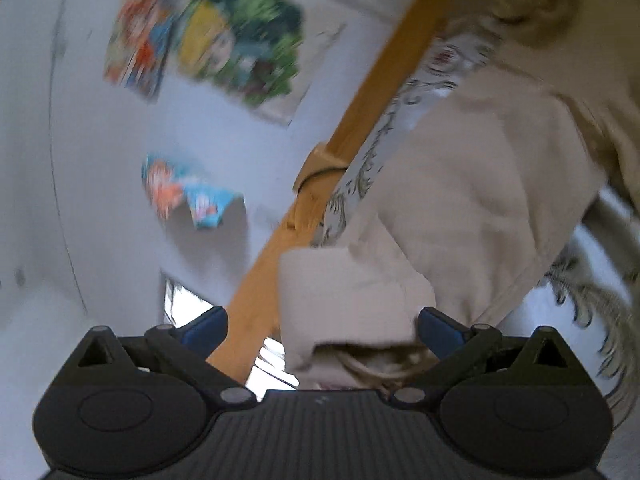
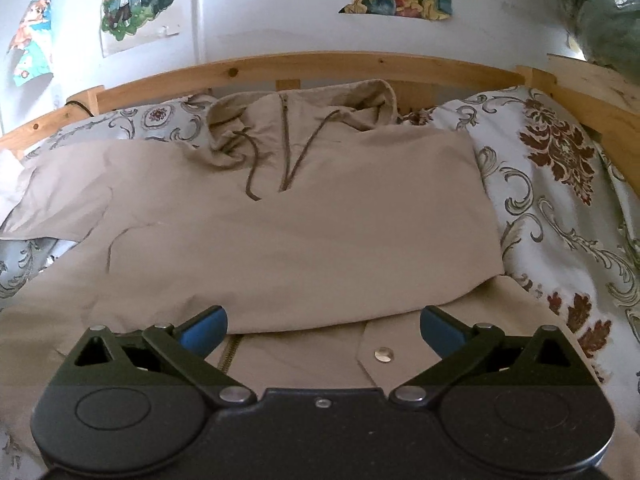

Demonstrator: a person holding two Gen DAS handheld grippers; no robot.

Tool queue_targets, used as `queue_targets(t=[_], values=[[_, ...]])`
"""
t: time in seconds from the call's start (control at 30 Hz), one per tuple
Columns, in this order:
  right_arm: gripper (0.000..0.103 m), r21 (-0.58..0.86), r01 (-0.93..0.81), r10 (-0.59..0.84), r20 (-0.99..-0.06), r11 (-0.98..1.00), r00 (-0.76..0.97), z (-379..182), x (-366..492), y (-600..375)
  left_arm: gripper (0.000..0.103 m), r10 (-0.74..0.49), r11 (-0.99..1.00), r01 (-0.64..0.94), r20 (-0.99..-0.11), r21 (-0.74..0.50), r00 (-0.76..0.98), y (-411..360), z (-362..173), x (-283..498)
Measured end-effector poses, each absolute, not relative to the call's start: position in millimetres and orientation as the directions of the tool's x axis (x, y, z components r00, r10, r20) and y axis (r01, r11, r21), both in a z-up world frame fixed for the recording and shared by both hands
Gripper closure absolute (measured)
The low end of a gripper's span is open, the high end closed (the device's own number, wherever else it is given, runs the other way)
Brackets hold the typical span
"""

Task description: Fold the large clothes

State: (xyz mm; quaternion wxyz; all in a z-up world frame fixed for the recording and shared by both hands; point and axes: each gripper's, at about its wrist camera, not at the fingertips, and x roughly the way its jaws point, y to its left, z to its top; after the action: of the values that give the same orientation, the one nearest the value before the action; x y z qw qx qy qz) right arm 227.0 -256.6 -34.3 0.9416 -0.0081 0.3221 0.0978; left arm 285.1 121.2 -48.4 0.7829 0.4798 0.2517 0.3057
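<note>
Seen through the left wrist camera, the left gripper (image 1: 322, 330) is being held with its jaws spread wide, and a beige cuff or fold of the jacket (image 1: 460, 200) is lying in the gap between the blue pads (image 1: 206, 330) without being pressed by either of them. This whole view is being blurred and tilted, so that the wooden bed rail (image 1: 360, 120) is running diagonally, with posters (image 1: 240, 40) on the white wall being shown beside it. Through the right wrist camera, the right gripper (image 2: 323, 330) is being held above the jacket (image 2: 304, 232), its jaws standing fully apart and nothing being gripped. That beige jacket is being shown spread flat on the patterned bedspread (image 2: 560, 200), one sleeve folded across the chest, the hood (image 2: 304, 108) lying towards the wooden headboard (image 2: 320, 66), and a metal snap (image 2: 384, 355) lying just below the open jaws.
</note>
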Motion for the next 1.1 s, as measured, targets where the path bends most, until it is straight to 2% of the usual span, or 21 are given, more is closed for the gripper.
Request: queue_targets(t=[0.27,0.6,0.8,0.97,1.1], values=[[0.001,0.076,-0.184,0.191,-0.617,0.98,0.763,-38.9,230.3,-258.8,0.0,0.725,0.231,-0.161,-0.059,0.96,0.686,125.3,-72.6,301.4],[0.001,0.088,-0.185,0.199,-0.618,0.979,0.76,-40.5,229.4,-259.1,0.0,0.706,0.209,-0.168,-0.03,0.963,0.708,130.7,-61.8,293.0],[0.001,0.095,-0.188,0.206,-0.621,0.977,0.756,-43.5,228.5,-258.6,0.0,0.634,0.176,-0.038,-0.084,0.984,0.769,136.7,-61.1,273.4],[0.001,0.1,-0.189,0.209,-0.627,0.977,0.751,-46.3,229.2,-257.3,0.0,0.586,0.203,0.078,-0.185,0.976,0.789,146.4,-49.3,248.7],[0.001,0.096,-0.19,0.207,-0.629,0.977,0.75,-45.9,229.6,-256.4,0.0,0.581,0.241,0.103,-0.228,0.965,0.782,153.3,-44.3,235.7]])
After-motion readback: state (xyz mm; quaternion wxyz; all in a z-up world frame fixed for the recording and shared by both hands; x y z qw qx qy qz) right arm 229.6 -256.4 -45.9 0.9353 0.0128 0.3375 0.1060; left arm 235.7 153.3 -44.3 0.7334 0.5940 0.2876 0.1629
